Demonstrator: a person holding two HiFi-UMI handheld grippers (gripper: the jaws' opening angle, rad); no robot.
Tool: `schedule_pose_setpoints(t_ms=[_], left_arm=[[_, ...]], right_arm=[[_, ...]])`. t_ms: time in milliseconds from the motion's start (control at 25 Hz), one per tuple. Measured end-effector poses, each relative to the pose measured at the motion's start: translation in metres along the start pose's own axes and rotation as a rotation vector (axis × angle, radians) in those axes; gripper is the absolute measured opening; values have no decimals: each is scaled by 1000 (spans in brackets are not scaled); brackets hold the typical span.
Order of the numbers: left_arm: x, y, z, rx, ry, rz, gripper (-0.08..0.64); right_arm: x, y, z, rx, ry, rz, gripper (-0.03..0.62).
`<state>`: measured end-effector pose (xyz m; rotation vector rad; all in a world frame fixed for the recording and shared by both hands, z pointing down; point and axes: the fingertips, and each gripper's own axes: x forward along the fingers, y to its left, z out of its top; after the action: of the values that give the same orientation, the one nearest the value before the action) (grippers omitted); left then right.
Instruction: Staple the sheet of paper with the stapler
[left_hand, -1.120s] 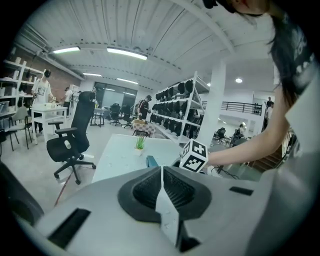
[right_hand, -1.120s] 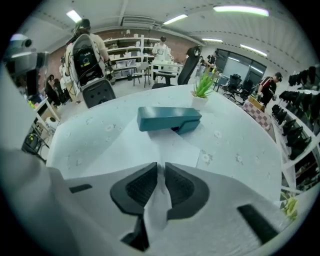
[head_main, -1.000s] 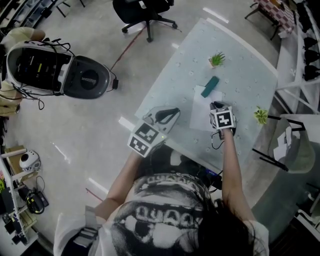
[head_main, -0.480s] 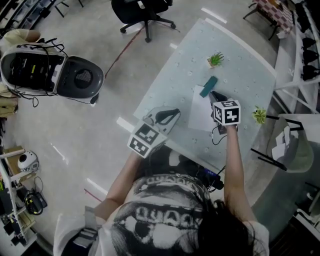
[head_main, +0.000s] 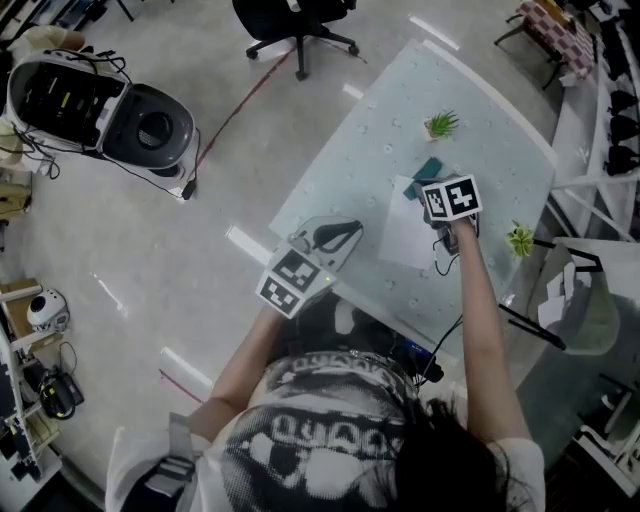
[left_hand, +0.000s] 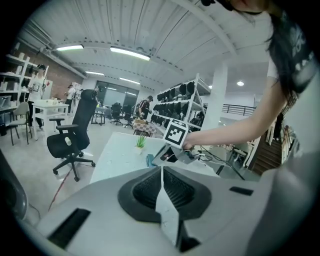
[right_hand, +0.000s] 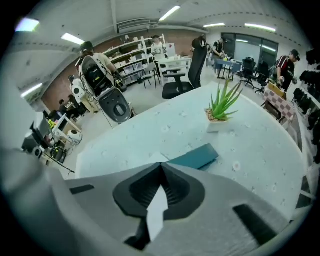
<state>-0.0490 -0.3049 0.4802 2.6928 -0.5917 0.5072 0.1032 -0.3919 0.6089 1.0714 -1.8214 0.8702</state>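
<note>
hovering by the stapler (right_hand: 195, 156), our right gripper (right_hand: 161, 165) had just closed empty jaws. left gripper (left_hand: 162, 169) sat pinched shut, empty; paper (head_main: 405, 235) seemingly unstapled.

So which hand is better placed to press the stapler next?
Right. The right gripper hovers over the paper beside the stapler, its jaws just closing on nothing; the left gripper sits at the table's near edge.

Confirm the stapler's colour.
The stapler is dark teal; it shows best in the right gripper view.
</note>
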Motion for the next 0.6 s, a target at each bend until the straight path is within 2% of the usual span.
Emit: schedule_pose_setpoints(t_ms=[160, 400, 600], left_arm=[[2, 7, 2, -17, 0, -5, 12], [13, -2, -10, -6, 7, -35, 12], [21, -14, -9, 3, 16, -82, 12]], right_arm=[[2, -2, 5, 5, 48, 16, 3], [8, 0, -4, -13, 162, -3, 3], [6, 1, -3, -8, 182, -19, 3]])
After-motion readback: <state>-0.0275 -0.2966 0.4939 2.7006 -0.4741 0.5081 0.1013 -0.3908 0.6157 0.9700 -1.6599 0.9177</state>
